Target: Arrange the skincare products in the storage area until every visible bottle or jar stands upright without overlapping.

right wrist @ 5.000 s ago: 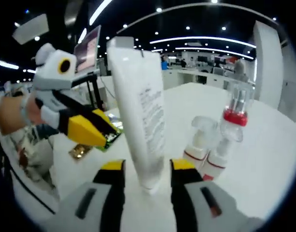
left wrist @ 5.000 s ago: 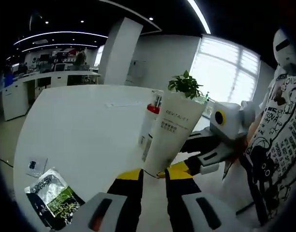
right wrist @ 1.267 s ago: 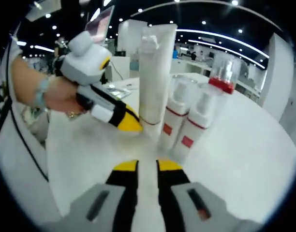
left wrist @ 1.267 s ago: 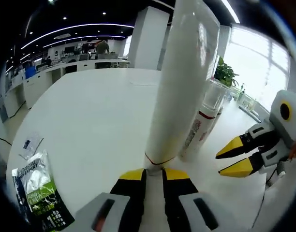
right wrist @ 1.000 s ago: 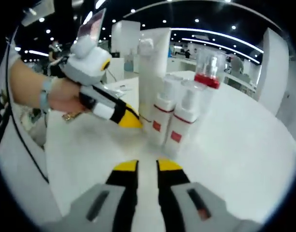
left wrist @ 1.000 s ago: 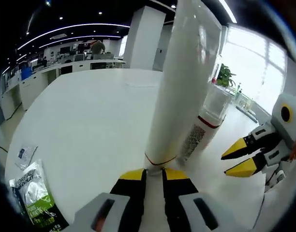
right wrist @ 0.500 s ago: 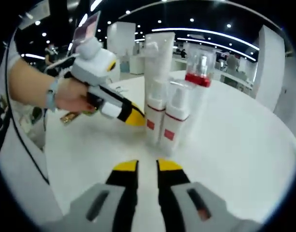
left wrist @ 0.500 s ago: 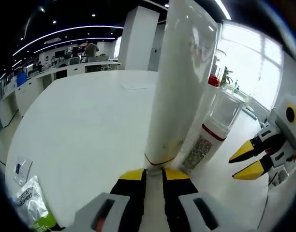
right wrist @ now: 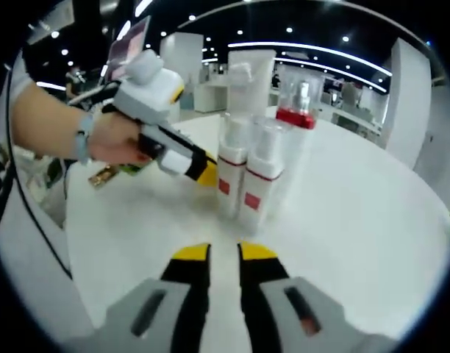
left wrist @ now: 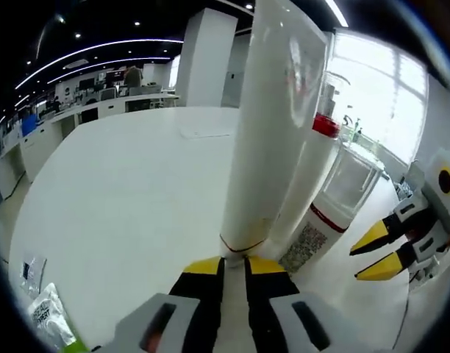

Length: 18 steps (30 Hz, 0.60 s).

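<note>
Four products are grouped upright at frame centre in the right gripper view: tall white tube [right wrist: 250,81], two pump bottles [right wrist: 243,180], red-collared bottle [right wrist: 294,118]; compared with 1.3 s ago, the tube has been brought tight against them. Left gripper [left wrist: 232,266] is pinched on the tube's base; right gripper [right wrist: 223,254] is pressed together, empty. Open white table [right wrist: 372,220] is seen right of frame; sachets [left wrist: 47,318] lie lower left, near the edge.
</note>
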### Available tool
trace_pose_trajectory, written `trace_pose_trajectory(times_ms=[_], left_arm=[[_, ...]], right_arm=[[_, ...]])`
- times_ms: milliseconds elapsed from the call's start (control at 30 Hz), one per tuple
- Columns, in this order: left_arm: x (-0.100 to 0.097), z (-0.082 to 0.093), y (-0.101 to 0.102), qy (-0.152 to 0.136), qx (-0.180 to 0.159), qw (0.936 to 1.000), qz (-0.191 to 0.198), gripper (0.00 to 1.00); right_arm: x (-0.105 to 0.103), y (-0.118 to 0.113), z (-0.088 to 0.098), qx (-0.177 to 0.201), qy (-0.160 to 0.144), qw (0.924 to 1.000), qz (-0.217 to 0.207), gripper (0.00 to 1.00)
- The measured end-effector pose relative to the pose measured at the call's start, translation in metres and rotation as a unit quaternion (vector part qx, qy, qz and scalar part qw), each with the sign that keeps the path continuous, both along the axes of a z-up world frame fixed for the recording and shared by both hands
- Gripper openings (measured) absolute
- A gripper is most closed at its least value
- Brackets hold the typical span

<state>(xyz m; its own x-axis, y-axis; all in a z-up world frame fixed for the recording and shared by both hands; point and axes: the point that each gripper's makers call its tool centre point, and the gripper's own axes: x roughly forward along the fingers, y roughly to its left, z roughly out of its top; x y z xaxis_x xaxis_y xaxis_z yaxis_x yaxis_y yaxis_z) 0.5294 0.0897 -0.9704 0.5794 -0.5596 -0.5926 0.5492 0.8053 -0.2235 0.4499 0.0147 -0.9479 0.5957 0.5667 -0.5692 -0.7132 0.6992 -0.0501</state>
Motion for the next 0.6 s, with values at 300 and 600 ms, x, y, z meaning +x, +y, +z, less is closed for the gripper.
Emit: trace_pose_trajectory(times_ms=[300,600], left_arm=[[0.0028,0.0023,-0.0049,-0.011,0.007,0.9998,-0.016,0.11],[0.0025,0.002,-0.0062,-0.021,0.026,0.9988,-0.036,0.09]], right_arm=[[-0.0003,-0.0026,-0.0016,-0.004,0.001,1.0,-0.002,0.13],[-0.0009,-0.0041,-0.0044,-0.006,0.005,1.0,-0.005,0.13]])
